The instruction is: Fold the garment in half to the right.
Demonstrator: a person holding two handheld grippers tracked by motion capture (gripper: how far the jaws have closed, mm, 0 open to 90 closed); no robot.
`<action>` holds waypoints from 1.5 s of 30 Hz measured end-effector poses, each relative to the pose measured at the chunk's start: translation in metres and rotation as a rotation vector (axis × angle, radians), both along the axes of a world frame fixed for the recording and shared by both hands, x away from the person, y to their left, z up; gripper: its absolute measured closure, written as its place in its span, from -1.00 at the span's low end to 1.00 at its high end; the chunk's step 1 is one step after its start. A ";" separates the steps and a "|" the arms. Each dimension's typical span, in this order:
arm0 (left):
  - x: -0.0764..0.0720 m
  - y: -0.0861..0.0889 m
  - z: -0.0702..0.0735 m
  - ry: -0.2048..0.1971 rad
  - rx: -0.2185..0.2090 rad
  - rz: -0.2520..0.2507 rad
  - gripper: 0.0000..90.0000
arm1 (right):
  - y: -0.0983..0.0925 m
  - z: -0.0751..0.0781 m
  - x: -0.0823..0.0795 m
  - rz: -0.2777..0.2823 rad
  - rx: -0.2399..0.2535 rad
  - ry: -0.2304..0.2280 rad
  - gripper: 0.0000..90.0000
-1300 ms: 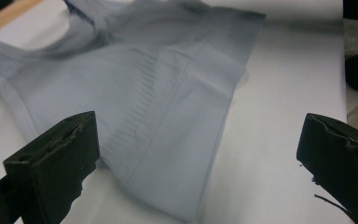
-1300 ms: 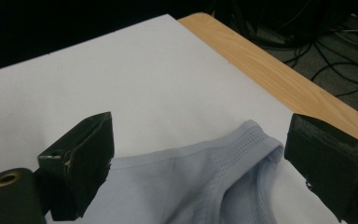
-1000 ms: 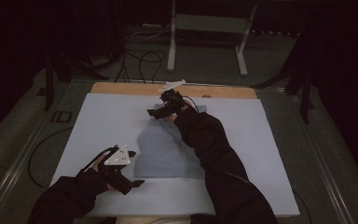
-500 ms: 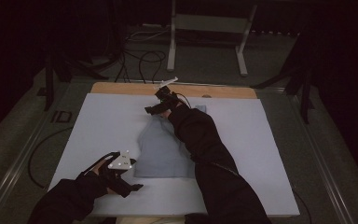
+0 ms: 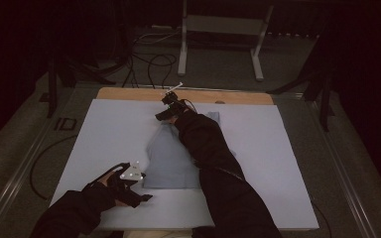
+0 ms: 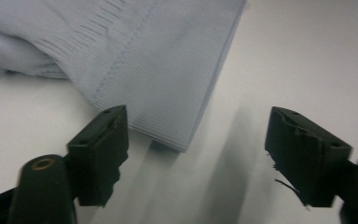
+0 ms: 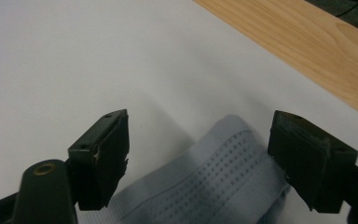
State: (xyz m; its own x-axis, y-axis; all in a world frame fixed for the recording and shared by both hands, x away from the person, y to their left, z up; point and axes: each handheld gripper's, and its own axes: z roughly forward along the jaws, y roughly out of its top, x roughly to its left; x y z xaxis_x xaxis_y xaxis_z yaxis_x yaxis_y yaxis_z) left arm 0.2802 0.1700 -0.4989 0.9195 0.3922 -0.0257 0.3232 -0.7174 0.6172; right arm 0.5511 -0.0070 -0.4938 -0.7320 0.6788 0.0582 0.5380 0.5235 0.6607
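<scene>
One light blue garment (image 5: 171,156) lies flat near the centre of one white sheet (image 5: 114,129) covering the table; one strip of bare wood (image 5: 129,93) shows at 12 o'clock. Two grippers. Left gripper (image 5: 141,197), at the garment's 7 o'clock corner: jaws apart, just been closing, hem corner (image 6: 168,135) between them, unpinched. Right gripper (image 5: 159,117), at 12 o'clock edge: jaws apart, closing, cuff (image 7: 223,172) between, not clamped.
</scene>
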 end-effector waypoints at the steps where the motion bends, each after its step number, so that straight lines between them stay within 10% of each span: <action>1: 0.000 0.000 0.000 0.002 -0.003 0.002 -0.37 | 0.001 -0.002 0.002 -0.002 -0.029 -0.004 -0.48; 7: 0.004 -0.001 -0.001 0.013 0.010 0.016 -0.22 | 0.003 -0.009 0.005 -0.005 -0.071 0.002 -0.34; 22: 0.012 -0.005 -0.007 0.049 0.058 0.040 0.03 | 0.005 -0.012 0.006 0.002 -0.194 -0.019 0.89; 36: 0.020 -0.012 -0.005 0.034 0.082 0.083 0.30 | 0.001 -0.004 0.002 0.013 -0.187 -0.026 0.93; 45: 0.027 -0.018 -0.003 0.059 0.077 0.096 0.84 | -0.003 0.000 0.001 0.025 -0.167 -0.019 0.94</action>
State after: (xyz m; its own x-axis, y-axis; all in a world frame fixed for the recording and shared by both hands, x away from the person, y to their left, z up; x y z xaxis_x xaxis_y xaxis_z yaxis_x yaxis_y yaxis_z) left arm 0.3067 0.1520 -0.5021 0.8757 0.4808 -0.0448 0.4262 -0.7260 0.5397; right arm 0.5518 -0.0102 -0.4936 -0.7488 0.6593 -0.0678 0.5118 0.6401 0.5730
